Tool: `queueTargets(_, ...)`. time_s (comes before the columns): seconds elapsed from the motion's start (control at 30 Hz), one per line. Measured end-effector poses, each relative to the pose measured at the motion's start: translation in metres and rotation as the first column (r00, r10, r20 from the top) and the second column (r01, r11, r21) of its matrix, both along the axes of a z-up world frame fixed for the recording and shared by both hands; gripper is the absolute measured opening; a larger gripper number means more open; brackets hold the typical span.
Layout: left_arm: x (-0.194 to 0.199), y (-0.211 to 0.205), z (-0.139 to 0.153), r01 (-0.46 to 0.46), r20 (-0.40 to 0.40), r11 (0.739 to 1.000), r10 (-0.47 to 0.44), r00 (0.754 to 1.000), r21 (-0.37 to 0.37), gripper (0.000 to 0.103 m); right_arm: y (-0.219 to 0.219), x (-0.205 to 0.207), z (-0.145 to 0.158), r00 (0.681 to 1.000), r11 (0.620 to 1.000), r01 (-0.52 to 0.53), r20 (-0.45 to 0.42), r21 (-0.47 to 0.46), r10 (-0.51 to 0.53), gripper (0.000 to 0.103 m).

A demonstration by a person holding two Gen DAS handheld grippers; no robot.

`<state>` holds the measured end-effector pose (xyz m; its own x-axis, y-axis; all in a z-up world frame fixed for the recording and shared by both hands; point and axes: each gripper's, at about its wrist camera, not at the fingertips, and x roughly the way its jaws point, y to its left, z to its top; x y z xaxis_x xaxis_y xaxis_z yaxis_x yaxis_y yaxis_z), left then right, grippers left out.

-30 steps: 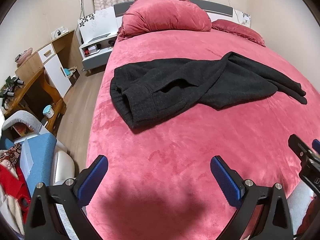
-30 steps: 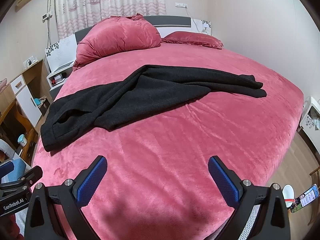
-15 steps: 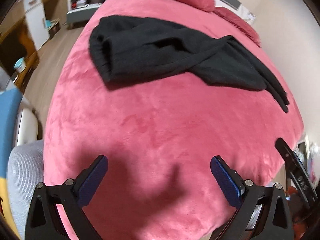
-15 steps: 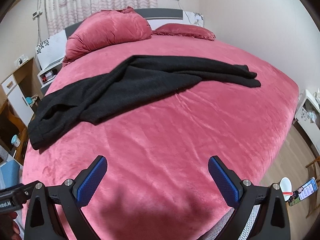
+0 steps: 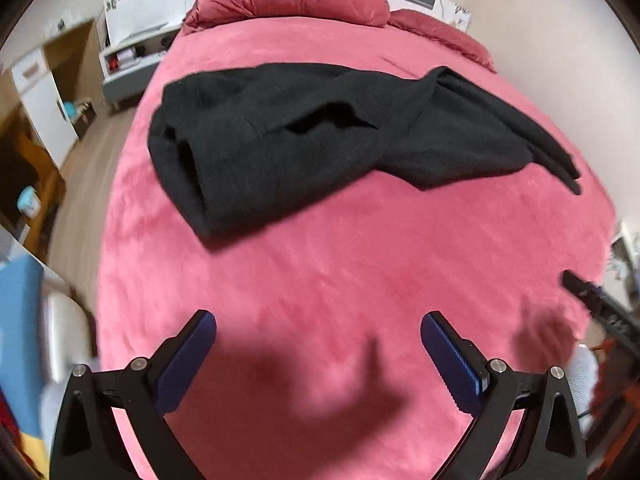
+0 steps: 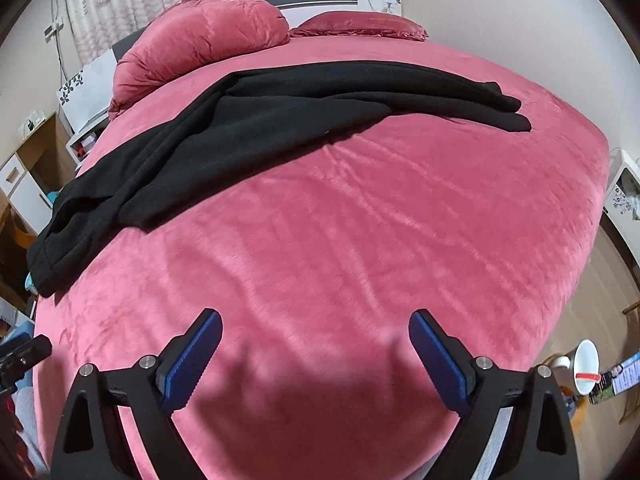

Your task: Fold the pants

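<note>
— Where are the black pants (image 5: 320, 136)?
— Ahead of both tools, unfolded across the pink bed (image 6: 360, 220).
— The grippers?
— Left gripper (image 5: 318, 344) and right gripper (image 6: 316, 338) both spread wide, holding nothing.

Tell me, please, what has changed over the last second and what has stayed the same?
Both open grippers, left gripper and right gripper, have moved forward over the bed toward the black pants. Nothing was grasped. The pants stay rumpled and unfolded where they lay.
</note>
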<state>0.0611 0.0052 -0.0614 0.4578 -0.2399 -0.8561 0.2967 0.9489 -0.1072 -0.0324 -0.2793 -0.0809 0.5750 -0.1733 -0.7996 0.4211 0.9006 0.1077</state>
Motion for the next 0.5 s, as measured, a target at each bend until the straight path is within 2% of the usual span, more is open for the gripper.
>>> queueTargets(0.17, 0.046, -0.004, 0.010, -0.046, 0.028, 0.998, 0.045, 0.999, 0.038, 0.102, -0.047, 0.016, 0.007, 0.998, 0.997, 0.058, 0.014, -0.048, -0.057, 0.096)
queueTargets(0.23, 0.058, -0.008, 0.016, -0.057, 0.073, 0.997, 0.053, 0.996, 0.055, 0.100, -0.073, 0.026, 0.013, 0.994, 0.992, 0.105, 0.016, -0.069, -0.104, 0.096)
queueTargets(0.37, 0.069, -0.014, 0.035, -0.062, 0.219, 0.998, 0.055, 0.974, 0.025, 0.098, -0.124, 0.047, 0.025, 0.983, 0.984, 0.179, 0.032, -0.025, -0.178, 0.094)
queueTargets(0.4, 0.070, -0.014, 0.038, -0.060, 0.238, 0.998, 0.056, 0.970, 0.009, 0.096, -0.136, 0.053, 0.029, 0.981, 0.981, 0.192, 0.038, -0.017, -0.191, 0.094)
queueTargets(0.47, 0.073, -0.018, 0.038, -0.032, 0.255, 0.999, 0.039, 0.966, -0.030, 0.082, -0.162, 0.067, 0.035, 0.976, 0.977, 0.212, 0.051, 0.002, -0.211, 0.091)
queueTargets(0.5, 0.075, -0.020, 0.035, -0.026, 0.258, 0.999, 0.033, 0.966, -0.029, 0.078, -0.173, 0.072, 0.038, 0.973, 0.974, 0.225, 0.057, 0.019, -0.225, 0.091)
